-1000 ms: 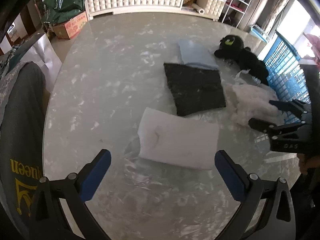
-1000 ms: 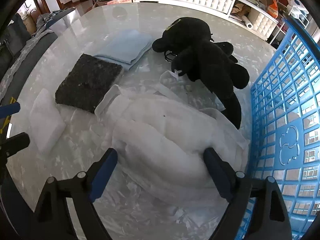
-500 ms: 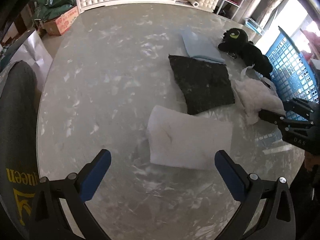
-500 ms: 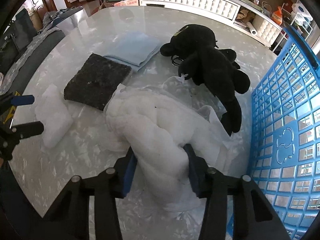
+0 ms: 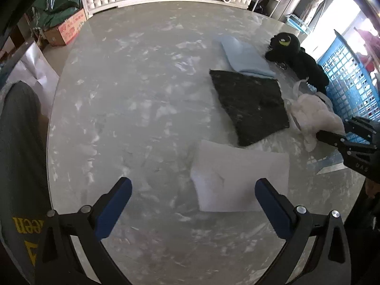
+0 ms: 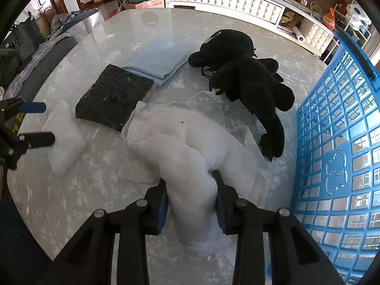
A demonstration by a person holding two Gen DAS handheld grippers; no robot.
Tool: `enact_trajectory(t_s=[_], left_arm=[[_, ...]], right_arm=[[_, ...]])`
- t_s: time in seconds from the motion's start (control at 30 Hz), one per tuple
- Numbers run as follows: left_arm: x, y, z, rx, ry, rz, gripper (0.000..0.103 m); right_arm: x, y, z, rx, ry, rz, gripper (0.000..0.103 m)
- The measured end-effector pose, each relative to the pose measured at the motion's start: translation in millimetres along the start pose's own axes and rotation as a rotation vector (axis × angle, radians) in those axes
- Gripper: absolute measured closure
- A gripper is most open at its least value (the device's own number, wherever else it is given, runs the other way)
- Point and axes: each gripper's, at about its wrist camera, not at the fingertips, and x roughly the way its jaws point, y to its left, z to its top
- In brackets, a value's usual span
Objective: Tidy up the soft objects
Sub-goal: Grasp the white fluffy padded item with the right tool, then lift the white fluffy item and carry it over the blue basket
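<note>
White stuffing bundle [image 6: 180, 147] was clamped in the right gripper [image 6: 191, 197] at 6 o'clock on the marble table [image 5: 133, 99].

Readable writing: yellow letters "een" on grey fabric [image 5: 21, 166] at 8 o'clock in the left wrist view; print on a cardboard box [image 5: 66, 29] was illegible. The bundle was fluffy, loosely wrapped in clear film, touching the table, with the blue basket [image 6: 337, 142] at 3 o'clock and the black plush toy [image 6: 247, 80] at 1 o'clock. A dark pad [image 6: 114, 99], light blue cloth [image 6: 159, 59] and white pad [image 5: 237, 178] lay apart. The left gripper [image 5: 193, 204] hovered level with fingers spread wide, nothing between them.
</note>
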Motion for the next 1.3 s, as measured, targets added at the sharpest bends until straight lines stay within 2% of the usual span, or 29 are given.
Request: enact_trajectory(t_s=[0.1,0.2,0.3,0.43,0.5,0.53,0.57,0.63,0.7,0.77,0.93,0.97,1.1,1.3], left_arm=[[0,12,1,-0.014,0.01,-0.025,0.0],[0,12,0,-0.005,0.009,-0.004,0.003],[0,6,1,0.001,0.009,-0.007,0.01],[1,-12,2,0.048,0.039,-0.015,0.013],[5,-19,4,0.06,0.047,-0.004,0.021],[5,-20,5,0.062,0.047,-0.004,0.031],[4,-21,6,0.059,0.046,-0.011,0.045],[1,-25,6,0.056,0.044,-0.043,0.058],[-3,-29,3,0.056,0.046,-0.088,0.063],[-3,-34,0,0.071,0.031,-0.091,0.067],[-6,-29,-6,-0.018,0.019,-0.137,0.075],[-8,-30,-8,-0.026,0.011,-0.129,0.084],[-17,-38,-14,-0.042,-0.012,-0.105,0.085],[-32,-45,-27,-0.075,-0.034,-0.126,0.086]], right_arm=[[0,1,0,-0.001,-0.001,0.002,0.071],[2,-1,3,0.001,0.001,0.005,0.071],[2,-1,3,-0.004,0.004,-0.002,0.071],[3,0,4,-0.002,0.008,-0.007,0.072],[3,0,5,0.001,0.009,-0.007,0.072],[3,0,5,0.004,0.011,-0.005,0.072],[3,-1,5,0.006,0.012,-0.005,0.072],[3,-1,6,0.01,0.015,-0.004,0.074],[2,-2,7,0.013,0.015,0.006,0.075],[0,-3,7,0.02,0.01,0.025,0.076],[-14,-4,7,0.018,-0.019,0.021,0.082],[-17,-4,7,0.016,-0.024,0.021,0.083],[-29,-1,4,0.0,-0.038,0.041,0.085],[-61,0,2,-0.022,-0.082,0.061,0.085]])
